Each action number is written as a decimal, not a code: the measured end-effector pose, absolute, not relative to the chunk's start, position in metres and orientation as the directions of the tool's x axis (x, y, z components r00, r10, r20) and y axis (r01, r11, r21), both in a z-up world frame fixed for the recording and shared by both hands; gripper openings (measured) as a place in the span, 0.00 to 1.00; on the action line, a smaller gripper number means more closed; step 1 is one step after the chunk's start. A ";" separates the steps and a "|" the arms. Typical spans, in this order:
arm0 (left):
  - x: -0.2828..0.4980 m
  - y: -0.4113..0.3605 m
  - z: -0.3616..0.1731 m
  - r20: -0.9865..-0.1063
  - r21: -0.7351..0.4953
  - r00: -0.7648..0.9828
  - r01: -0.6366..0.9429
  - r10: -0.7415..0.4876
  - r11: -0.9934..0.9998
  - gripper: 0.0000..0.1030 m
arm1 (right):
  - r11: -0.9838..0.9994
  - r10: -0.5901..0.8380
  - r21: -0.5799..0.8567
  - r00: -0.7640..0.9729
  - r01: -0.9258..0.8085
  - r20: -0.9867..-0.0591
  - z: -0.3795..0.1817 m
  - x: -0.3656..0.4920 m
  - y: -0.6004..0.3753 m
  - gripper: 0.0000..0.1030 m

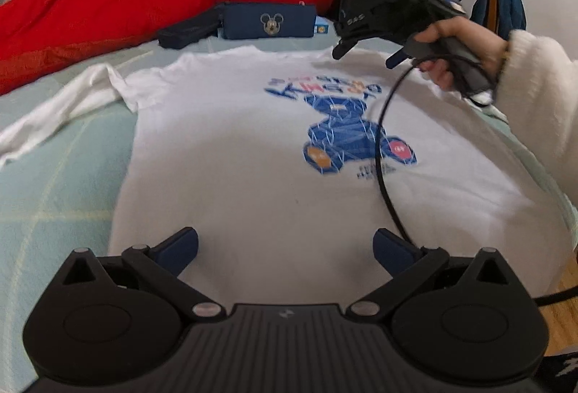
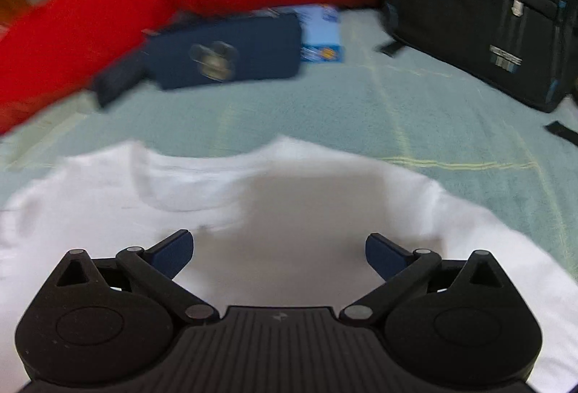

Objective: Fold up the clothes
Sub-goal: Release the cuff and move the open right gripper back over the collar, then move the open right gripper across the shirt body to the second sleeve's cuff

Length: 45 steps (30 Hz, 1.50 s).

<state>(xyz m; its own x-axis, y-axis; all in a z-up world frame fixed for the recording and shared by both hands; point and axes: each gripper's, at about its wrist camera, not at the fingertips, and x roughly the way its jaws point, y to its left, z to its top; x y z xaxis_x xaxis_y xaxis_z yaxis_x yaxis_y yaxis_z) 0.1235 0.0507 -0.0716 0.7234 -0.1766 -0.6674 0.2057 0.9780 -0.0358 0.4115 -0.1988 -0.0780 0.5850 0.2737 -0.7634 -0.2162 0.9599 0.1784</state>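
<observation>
A white T-shirt with a blue bear print lies flat, print up, on a pale green bed sheet. One sleeve spreads out to the left. My left gripper hovers open over the shirt's near end, nothing between its fingers. A hand in a cream sleeve holds my right gripper above the shirt's far right corner. In the right wrist view the right gripper stands wide open and empty over the collar end of the shirt.
A red duvet runs along the bed's far side. A navy pouch, a small blue box and a black backpack lie beyond the collar. A black cable trails across the shirt. Wooden floor shows at right.
</observation>
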 end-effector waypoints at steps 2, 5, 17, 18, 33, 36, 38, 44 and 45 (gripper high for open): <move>0.125 0.054 -0.064 -0.656 -0.013 0.738 0.201 -0.160 0.980 0.99 | 0.932 0.354 0.225 0.582 -0.283 -0.732 -0.063 0.386 -0.199 1.00; 0.131 0.063 -0.069 -0.685 -0.038 0.710 0.192 -0.165 0.981 0.99 | 0.912 0.392 0.208 0.599 -0.354 -0.698 -0.043 0.350 -0.198 1.00; 0.125 0.134 -0.053 -0.660 0.035 0.748 0.124 -0.070 0.992 0.99 | 0.855 0.499 0.227 0.621 -0.466 -0.604 -0.023 0.249 -0.206 1.00; 0.124 0.149 -0.050 -0.650 0.037 0.758 0.096 -0.049 0.995 0.99 | 0.849 0.511 0.239 0.619 -0.471 -0.597 -0.023 0.242 -0.205 1.00; 0.144 0.310 -0.090 -0.626 -0.283 0.778 -0.292 0.055 0.914 0.99 | 0.808 0.583 0.355 0.554 -0.470 -0.594 -0.036 0.233 -0.157 1.00; 0.148 0.329 -0.092 -0.599 -0.320 0.797 -0.329 0.079 0.889 0.99 | 0.819 0.568 0.345 0.563 -0.458 -0.600 -0.037 0.235 -0.156 1.00; 0.150 0.339 -0.093 -0.582 -0.340 0.808 -0.348 0.095 0.874 0.99 | 0.828 0.556 0.341 0.569 -0.446 -0.606 -0.038 0.236 -0.157 1.00; 0.145 0.371 -0.097 -0.541 -0.454 0.833 -0.406 0.117 0.793 0.96 | 0.843 0.535 0.349 0.573 -0.409 -0.621 -0.043 0.242 -0.160 1.00; 0.143 0.377 -0.097 -0.534 -0.478 0.837 -0.416 0.120 0.774 0.92 | 0.844 0.534 0.350 0.571 -0.407 -0.623 -0.044 0.242 -0.160 1.00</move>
<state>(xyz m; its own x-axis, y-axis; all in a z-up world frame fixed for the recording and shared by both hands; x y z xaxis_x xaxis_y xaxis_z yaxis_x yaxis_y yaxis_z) 0.1430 0.3766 -0.0974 0.8370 0.1205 -0.5338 -0.4162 0.7736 -0.4779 0.2421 -0.1597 -0.0441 0.5711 0.5343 -0.6232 -0.4073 0.8436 0.3500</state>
